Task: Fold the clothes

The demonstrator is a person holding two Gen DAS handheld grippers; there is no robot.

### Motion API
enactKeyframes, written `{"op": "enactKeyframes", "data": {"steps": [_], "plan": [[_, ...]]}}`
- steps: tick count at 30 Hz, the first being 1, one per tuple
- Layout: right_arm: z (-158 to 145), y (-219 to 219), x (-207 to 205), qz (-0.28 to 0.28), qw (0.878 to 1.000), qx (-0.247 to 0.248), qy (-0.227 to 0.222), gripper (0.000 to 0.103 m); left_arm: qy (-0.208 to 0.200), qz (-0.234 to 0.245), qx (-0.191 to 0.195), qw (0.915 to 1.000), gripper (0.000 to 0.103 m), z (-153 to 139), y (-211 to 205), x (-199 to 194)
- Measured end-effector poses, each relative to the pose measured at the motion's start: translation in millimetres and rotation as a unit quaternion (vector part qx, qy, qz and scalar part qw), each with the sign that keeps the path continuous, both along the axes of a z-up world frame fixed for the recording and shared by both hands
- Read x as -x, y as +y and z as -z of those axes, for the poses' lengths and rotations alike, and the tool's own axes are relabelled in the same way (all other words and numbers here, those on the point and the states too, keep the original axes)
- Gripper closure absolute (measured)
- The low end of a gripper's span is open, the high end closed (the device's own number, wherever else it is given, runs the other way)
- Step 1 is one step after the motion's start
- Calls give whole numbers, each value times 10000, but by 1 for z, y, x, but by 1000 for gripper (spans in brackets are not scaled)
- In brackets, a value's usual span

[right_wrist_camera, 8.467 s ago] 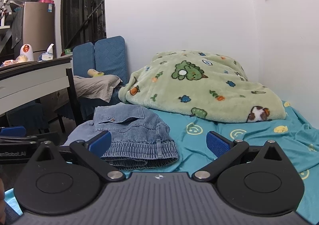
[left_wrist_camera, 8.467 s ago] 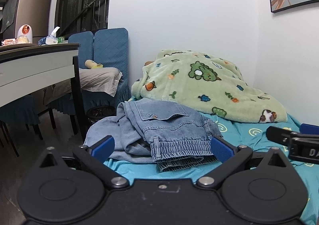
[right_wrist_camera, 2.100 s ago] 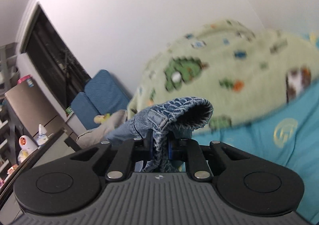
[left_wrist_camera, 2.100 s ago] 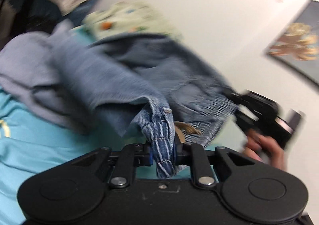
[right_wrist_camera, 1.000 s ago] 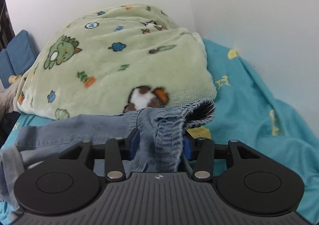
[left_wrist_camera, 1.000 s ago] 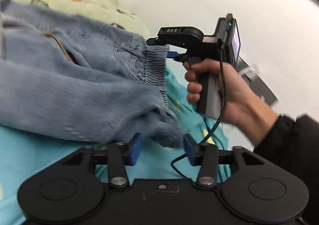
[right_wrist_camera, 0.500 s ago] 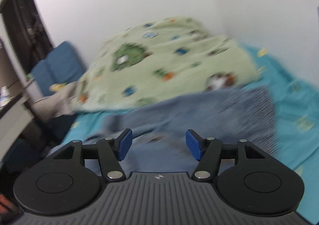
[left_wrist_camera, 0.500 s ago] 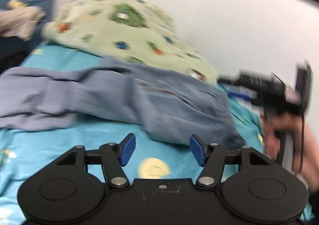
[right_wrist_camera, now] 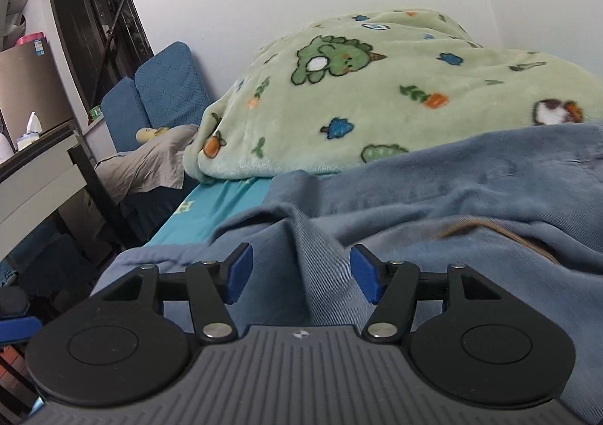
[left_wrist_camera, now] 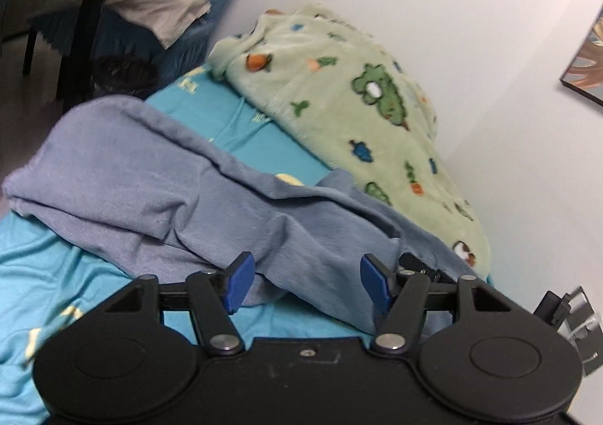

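no words, brand names or numbers can be read in either view. the teal bed sheet (left_wrist_camera: 241, 131) carries pale yellow printed marks (right_wrist_camera: 187, 205) that look a little like letters, but they are too blurred and foreshortened to make out. a pink-lidded container (right_wrist_camera: 28, 42) on the fridge top (far left of the right wrist view) has a small blue-and-white label, too tiny to read.

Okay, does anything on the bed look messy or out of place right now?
The jeans lie rumpled and unfolded across the teal sheet, one end overlapping the green blanket. Both grippers are open, holding nothing.
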State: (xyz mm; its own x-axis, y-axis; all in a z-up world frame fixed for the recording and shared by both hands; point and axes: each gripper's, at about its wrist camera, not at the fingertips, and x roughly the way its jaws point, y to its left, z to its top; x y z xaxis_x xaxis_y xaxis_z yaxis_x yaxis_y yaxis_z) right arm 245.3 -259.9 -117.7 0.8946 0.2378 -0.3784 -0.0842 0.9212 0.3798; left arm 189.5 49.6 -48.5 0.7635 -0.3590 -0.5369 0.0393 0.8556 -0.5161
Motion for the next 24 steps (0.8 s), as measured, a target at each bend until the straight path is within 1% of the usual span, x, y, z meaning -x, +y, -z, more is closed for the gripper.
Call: {"op": "enactKeyframes", "data": {"steps": [1,2,5,7,8,9,11,14,16,18,21,23,24], "plan": [[6,-1,-10,81,10000,-4,51,47,16,-48,10,10000,44,5,2,-5],[11,-1,-17,135,9999,-21,104,57,34,-93,26,9999,44,11,4,-10],[25,0,-33,-4,9997,96,207,65,202,-132,183,9995,44,23,9,-19],[29,0,-34,-67,9998,102,184,77,259,-183,285,9991,44,27,11,-22],[29,1,-31,-84,9998,76,151,90,243,-211,308,9990,44,26,13,-21],[26,2,-29,-100,9998,117,136,94,218,-225,320,9990,44,25,15,-20],[14,8,-19,-145,9993,353,43,95,164,-266,354,9989,44,21,19,-17],[-12,17,6,-335,9960,805,-176,95,62,-350,448,9984,44,12,25,-8],[-29,26,28,-505,9899,1297,-259,95,-13,-351,521,9980,44,4,28,1],[-40,34,56,-681,9806,1820,-256,95,-63,-354,583,9977,44,-3,32,10],[-41,46,98,-970,9699,2235,45,95,-91,-338,677,9971,44,-9,35,21],[-33,55,121,-1134,9575,2627,354,95,-61,-338,775,9964,44,-11,38,25],[-28,57,131,-1183,9527,2749,523,95,-6,-353,843,9958,44,-9,41,25]]}}
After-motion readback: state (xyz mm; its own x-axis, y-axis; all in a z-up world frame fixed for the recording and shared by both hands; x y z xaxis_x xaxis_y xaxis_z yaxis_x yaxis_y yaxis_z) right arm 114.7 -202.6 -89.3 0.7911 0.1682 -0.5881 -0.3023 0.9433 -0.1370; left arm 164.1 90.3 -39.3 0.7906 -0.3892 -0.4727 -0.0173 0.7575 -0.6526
